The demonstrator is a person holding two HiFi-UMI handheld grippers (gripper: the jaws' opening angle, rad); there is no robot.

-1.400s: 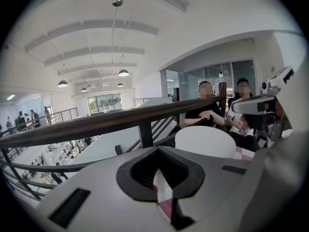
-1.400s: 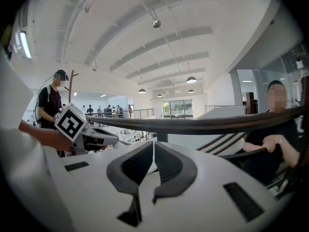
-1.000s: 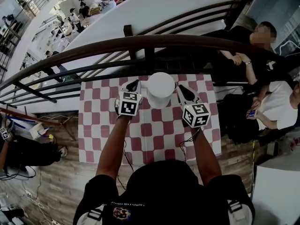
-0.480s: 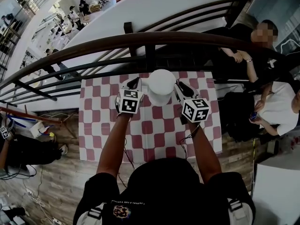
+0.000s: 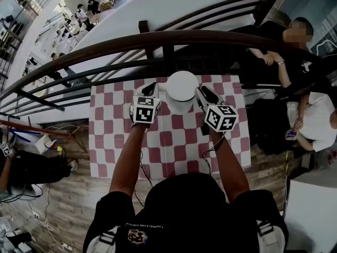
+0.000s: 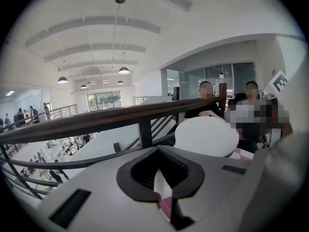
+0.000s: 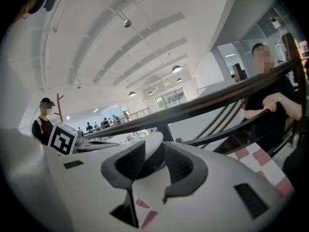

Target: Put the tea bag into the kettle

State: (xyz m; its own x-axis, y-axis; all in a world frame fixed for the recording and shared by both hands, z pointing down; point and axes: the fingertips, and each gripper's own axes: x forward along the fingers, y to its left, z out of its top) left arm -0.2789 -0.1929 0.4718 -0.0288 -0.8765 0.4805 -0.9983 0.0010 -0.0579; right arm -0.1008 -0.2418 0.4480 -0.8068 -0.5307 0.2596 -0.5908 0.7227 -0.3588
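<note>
In the head view, the white kettle (image 5: 180, 91) stands on the far part of the bench (image 5: 113, 141), between my two tools. The left hand-held gripper (image 5: 152, 90) is just beside its left flank and the right hand-held gripper (image 5: 202, 94) just beside its right. I see no tea bag here. My worry is that the kettle looks covered by its pale top, so the bag may have no way in. It also sits near the bench's far edge, below the dark railing (image 5: 158, 41), so a nudge from either side could shove it off. A red-and-white checked cloth (image 5: 174, 146) covers the bench, with wooden floor around it and seated people (image 5: 295, 62) to the right.

In the left gripper view, the jaws are pressed together with nothing between them. Only a sliver of cloth shows through the gap. The kettle's top sits ahead and to the right. Beyond the railing a big white hall drops away, with ceiling lamps above.

In the right gripper view, the jaws have just been opening and now stand wide apart. The kettle's white edge shows in the gap, and I judge the pads are clear of it. There is no tea bag here either, so it may have fallen somewhere I cannot see.
</note>
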